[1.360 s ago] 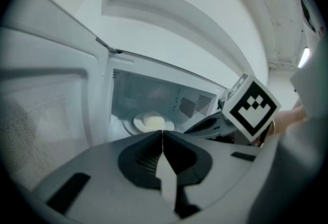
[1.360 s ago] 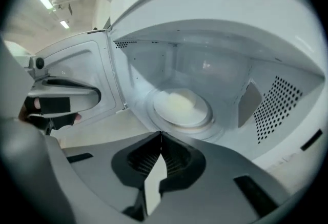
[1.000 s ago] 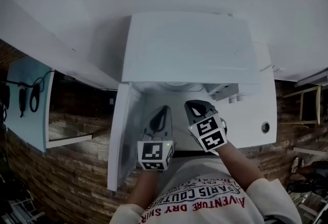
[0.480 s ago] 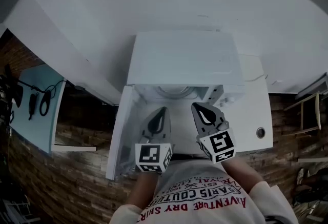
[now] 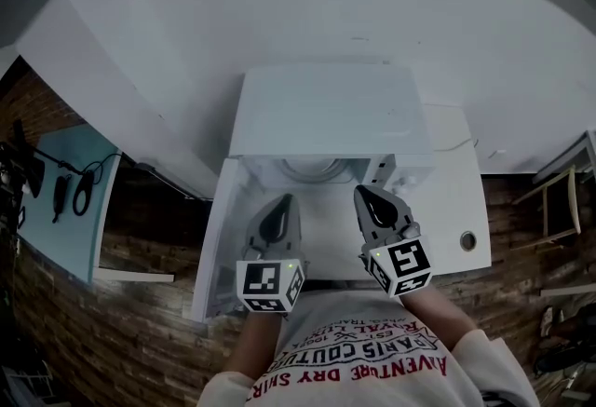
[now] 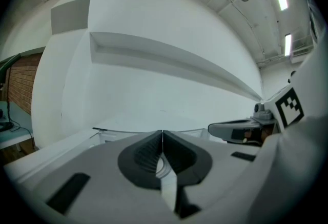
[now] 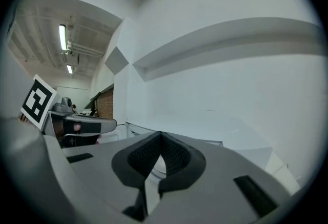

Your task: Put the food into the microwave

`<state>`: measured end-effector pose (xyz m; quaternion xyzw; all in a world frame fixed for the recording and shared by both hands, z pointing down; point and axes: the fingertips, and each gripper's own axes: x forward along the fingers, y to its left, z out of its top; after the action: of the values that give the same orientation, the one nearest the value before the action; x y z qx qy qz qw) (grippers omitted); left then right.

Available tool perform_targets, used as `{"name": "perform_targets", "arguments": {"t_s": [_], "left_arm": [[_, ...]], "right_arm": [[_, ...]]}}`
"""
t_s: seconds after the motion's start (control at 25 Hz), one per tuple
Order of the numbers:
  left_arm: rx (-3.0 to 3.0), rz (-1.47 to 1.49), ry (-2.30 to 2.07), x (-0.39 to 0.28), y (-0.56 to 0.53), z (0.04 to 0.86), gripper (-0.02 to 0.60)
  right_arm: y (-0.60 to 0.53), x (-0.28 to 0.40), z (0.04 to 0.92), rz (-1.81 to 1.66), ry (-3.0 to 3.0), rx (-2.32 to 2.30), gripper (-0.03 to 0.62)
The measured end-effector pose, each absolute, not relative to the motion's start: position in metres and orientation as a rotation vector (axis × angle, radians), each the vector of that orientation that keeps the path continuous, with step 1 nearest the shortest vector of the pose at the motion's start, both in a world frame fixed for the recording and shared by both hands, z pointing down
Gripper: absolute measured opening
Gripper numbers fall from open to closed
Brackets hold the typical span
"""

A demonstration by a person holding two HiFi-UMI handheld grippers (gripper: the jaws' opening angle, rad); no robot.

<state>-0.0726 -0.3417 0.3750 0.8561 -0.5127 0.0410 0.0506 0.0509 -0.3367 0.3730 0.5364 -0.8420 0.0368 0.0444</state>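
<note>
We hold the left gripper (image 5: 278,203) and the right gripper (image 5: 366,195) side by side and roughly level in front of the open microwave (image 5: 326,107). Each points at the mouth of its cavity. The left gripper's fingers (image 6: 145,152) are clenched, tip against tip, with nothing between them. The right gripper's fingers (image 7: 177,155) are pressed together in the same way and are just as empty. The door (image 5: 218,237) hangs open just to the left of the left fingers. A white counter (image 5: 456,200) runs off to the right of the right fingers. Beyond the two sets of fingertips, and about midway between them, a round white dish (image 5: 312,169) lies on the cavity floor. A sliver of its rim shows under the closed tips in the left gripper view (image 6: 160,167) and again in the right gripper view (image 7: 158,164). We cannot tell whether it is a plate with food on it or the bare turntable, since no food can be made out on it. Neither gripper touches the dish, the door or the microwave walls. From each gripper's view the other sits close alongside.
</note>
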Motion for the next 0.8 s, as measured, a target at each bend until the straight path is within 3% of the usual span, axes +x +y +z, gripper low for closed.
{"name": "perform_targets", "arguments": {"t_s": [0.8], "left_arm": [[2.626,0.145,-1.544,-0.063,-0.345,0.380,0.008]], "right_arm": [[-0.343,0.063,0.375,0.191,-2.556,1.697,0.011]]}}
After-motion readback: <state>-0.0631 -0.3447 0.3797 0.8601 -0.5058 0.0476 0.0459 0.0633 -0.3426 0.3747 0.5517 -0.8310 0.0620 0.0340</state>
